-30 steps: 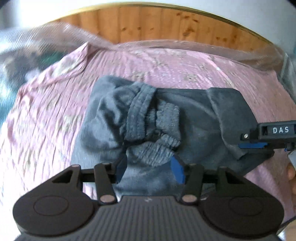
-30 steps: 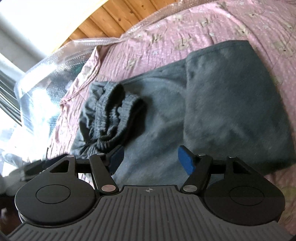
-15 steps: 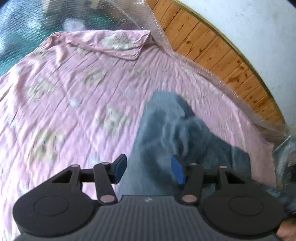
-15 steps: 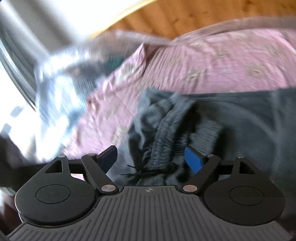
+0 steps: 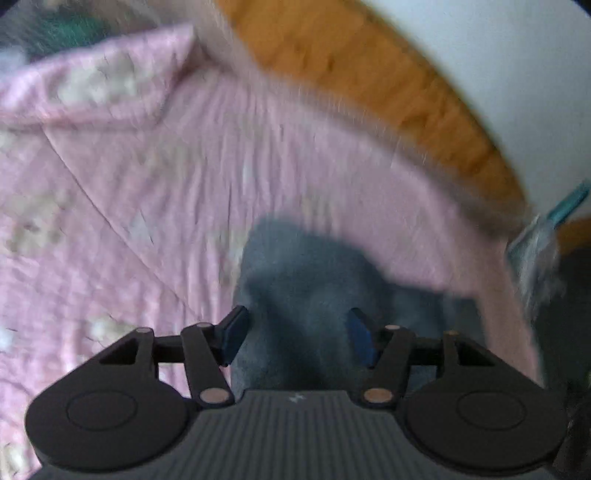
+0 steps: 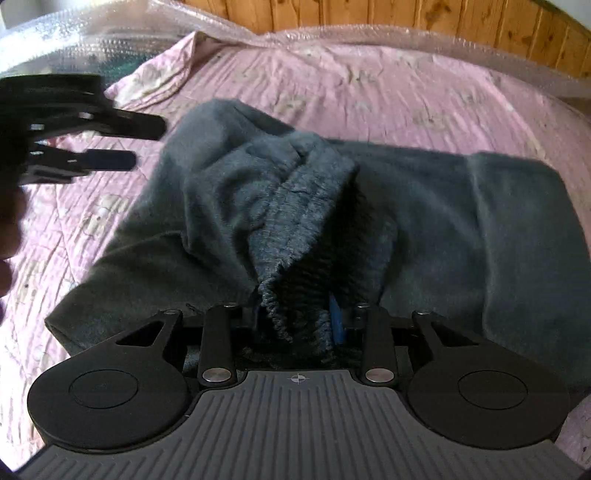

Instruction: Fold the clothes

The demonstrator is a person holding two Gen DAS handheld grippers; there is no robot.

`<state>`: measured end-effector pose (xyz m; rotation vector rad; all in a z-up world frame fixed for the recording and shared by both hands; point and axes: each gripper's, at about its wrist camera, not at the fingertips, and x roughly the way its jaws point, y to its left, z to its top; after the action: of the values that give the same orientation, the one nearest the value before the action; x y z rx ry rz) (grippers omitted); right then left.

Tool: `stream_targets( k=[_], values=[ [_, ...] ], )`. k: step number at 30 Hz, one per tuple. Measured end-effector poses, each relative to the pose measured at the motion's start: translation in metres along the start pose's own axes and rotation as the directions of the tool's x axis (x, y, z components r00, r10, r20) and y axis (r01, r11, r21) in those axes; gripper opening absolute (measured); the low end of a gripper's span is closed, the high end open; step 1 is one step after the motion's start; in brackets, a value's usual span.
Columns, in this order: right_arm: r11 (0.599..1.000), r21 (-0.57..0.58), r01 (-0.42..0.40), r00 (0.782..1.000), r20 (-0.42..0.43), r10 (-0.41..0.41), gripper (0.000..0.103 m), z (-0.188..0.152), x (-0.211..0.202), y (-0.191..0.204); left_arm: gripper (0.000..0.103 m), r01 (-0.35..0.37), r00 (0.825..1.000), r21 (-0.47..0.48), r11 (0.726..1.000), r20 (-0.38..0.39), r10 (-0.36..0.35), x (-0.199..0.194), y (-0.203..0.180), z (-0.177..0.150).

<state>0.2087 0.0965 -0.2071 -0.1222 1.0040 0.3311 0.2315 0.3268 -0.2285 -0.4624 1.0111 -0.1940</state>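
Dark grey sweatpants (image 6: 461, 221) lie partly folded on a pink bedspread (image 6: 369, 92). My right gripper (image 6: 297, 319) is shut on the ribbed waistband (image 6: 295, 236), which bunches up between its blue pads. My left gripper (image 5: 295, 332) is open and empty over the left end of the pants (image 5: 306, 280); its view is blurred. The left gripper also shows in the right wrist view (image 6: 144, 144), open, just left of the pants.
Bubble wrap (image 6: 406, 37) runs along the far edge of the bed below a wooden headboard (image 6: 369, 13). A folded-back corner of the bedspread (image 6: 155, 77) lies at the far left. A white wall (image 5: 498, 55) is behind.
My right gripper moved left onto the waistband and closed on it. My left gripper swung off to the left end of the pants and stays open.
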Motion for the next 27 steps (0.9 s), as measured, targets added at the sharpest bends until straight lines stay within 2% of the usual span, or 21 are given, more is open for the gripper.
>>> stream_targets(
  k=[1, 3, 4, 5, 7, 8, 9, 11, 12, 14, 16, 18, 20, 21, 23, 24, 25, 27],
  values=[
    [1.0, -0.006, 0.0, 1.0, -0.008, 0.0, 0.041, 0.003, 0.001, 0.002, 0.065, -0.011, 0.999, 0.043, 0.999, 0.031, 0.01, 0.002, -0.004, -0.005],
    [0.997, 0.03, -0.068, 0.997, -0.043, 0.07, 0.056, 0.008, -0.001, -0.003, 0.063, -0.034, 0.999, 0.085, 0.996, 0.027, 0.032, -0.002, -0.011, -0.011],
    [0.993, 0.065, -0.104, 0.994, -0.038, 0.106, 0.061, 0.011, -0.007, -0.008, 0.062, -0.023, 0.999, 0.083, 0.996, 0.028, 0.02, -0.008, -0.013, -0.014],
    [0.986, 0.107, -0.125, 0.992, -0.003, 0.126, 0.066, 0.013, -0.018, -0.016, 0.062, 0.007, 0.999, 0.075, 0.997, 0.04, -0.01, -0.017, -0.014, -0.018],
    [0.98, 0.16, -0.118, 0.992, 0.057, 0.11, 0.09, 0.024, -0.026, -0.03, 0.063, 0.054, 0.996, 0.059, 0.997, 0.064, -0.058, -0.038, -0.017, -0.03],
    [0.977, 0.183, -0.111, 0.992, 0.082, 0.097, 0.091, 0.03, -0.028, -0.037, 0.065, 0.081, 0.995, 0.059, 0.995, 0.06, -0.085, -0.047, -0.02, -0.039],
    [0.975, 0.198, -0.103, 0.993, 0.084, 0.088, 0.091, 0.036, -0.024, -0.043, 0.065, 0.102, 0.994, 0.067, 0.993, 0.043, -0.105, -0.052, -0.025, -0.05],
    [0.964, 0.238, -0.119, 0.993, 0.015, 0.119, 0.091, 0.046, 0.003, -0.052, 0.065, 0.081, 0.997, 0.076, 0.994, 0.01, -0.082, -0.052, -0.033, -0.07],
    [0.95, 0.274, -0.15, 0.985, -0.04, 0.167, 0.079, 0.05, 0.022, -0.057, 0.065, 0.054, 0.999, 0.069, 0.996, -0.002, -0.054, -0.049, -0.036, -0.082],
    [0.937, 0.284, -0.205, 0.972, -0.055, 0.229, 0.063, 0.057, 0.035, -0.055, 0.064, 0.005, 1.0, 0.035, 0.999, 0.014, -0.005, -0.051, -0.039, -0.098],
    [0.946, 0.201, -0.255, 0.964, -0.021, 0.265, 0.008, 0.069, 0.032, -0.045, 0.064, 0.009, 0.999, -0.016, 1.0, 0.046, -0.008, -0.058, -0.043, -0.107],
    [0.956, 0.089, -0.28, 0.96, 0.047, 0.277, 0.008, 0.082, 0.024, -0.036, 0.064, 0.033, 0.998, -0.051, 0.998, 0.064, -0.03, -0.063, -0.049, -0.112],
    [0.966, -0.019, -0.26, 0.961, 0.09, 0.26, 0.008, 0.091, 0.024, -0.034, 0.065, -0.021, 0.998, -0.004, 1.0, 0.053, 0.021, -0.059, -0.064, -0.119],
    [0.969, -0.057, -0.24, 0.967, 0.077, 0.244, 0.008, 0.092, 0.029, -0.036, 0.065, -0.057, 0.997, 0.025, 0.998, 0.05, 0.056, -0.057, -0.072, -0.123],
    [0.972, -0.062, -0.228, 0.973, 0.015, 0.23, 0.011, 0.087, 0.039, -0.05, 0.064, -0.114, 0.993, 0.075, 0.991, 0.053, 0.11, -0.054, -0.088, -0.129],
    [0.972, -0.059, -0.226, 0.974, -0.015, 0.225, 0.022, 0.084, 0.043, -0.058, 0.064, -0.122, 0.991, 0.082, 0.989, 0.064, 0.116, -0.058, -0.094, -0.131],
    [0.972, -0.045, -0.23, 0.973, -0.01, 0.229, 0.036, 0.081, 0.038, -0.068, 0.064, -0.113, 0.99, 0.075, 0.991, 0.087, 0.107, -0.065, -0.099, -0.131],
    [0.963, 0.014, -0.27, 0.96, 0.078, 0.268, 0.039, 0.074, 0.009, -0.088, 0.065, -0.087, 0.987, 0.055, 0.995, 0.141, 0.078, -0.08, -0.108, -0.13]
  ],
)
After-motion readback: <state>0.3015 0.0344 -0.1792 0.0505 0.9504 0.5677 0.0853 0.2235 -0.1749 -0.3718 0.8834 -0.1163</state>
